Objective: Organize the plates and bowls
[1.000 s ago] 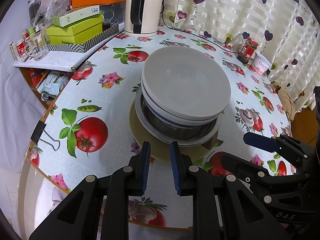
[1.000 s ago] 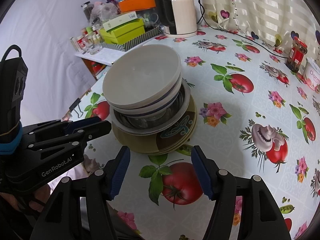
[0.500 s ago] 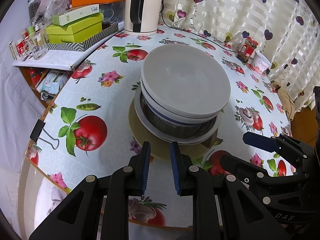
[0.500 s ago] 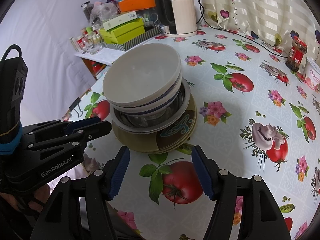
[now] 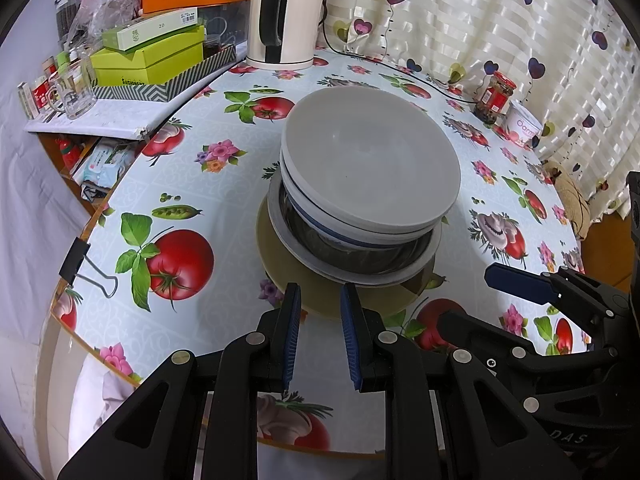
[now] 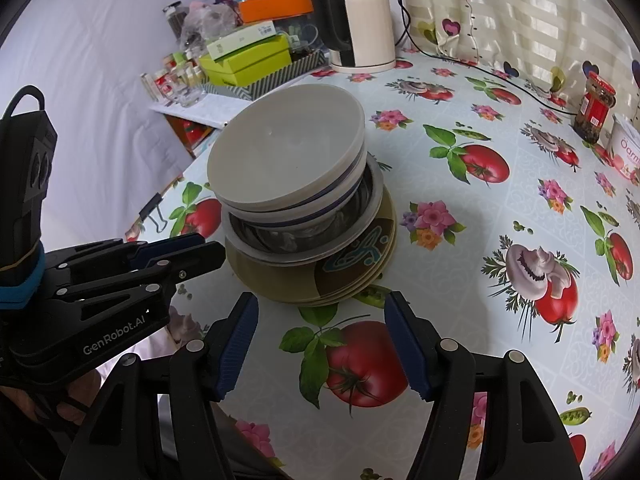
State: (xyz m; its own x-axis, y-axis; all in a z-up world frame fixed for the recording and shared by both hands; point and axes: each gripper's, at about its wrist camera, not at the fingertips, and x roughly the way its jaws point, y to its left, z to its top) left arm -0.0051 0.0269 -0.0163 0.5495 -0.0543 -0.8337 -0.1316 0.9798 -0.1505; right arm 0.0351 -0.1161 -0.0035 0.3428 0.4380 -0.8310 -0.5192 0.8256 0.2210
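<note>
The table [image 5: 192, 184], covered in a fruit-print cloth, was seen bearing one stack near its left edge: brown plates [image 6: 352, 276] at the bottom, a steel bowl [image 6: 280, 240] on them, white bowls [image 5: 372, 168] nested on top. The right gripper [image 6: 324, 344] was held wide open before the stack, the left gripper [image 5: 320, 340] narrowly open, both empty
</note>
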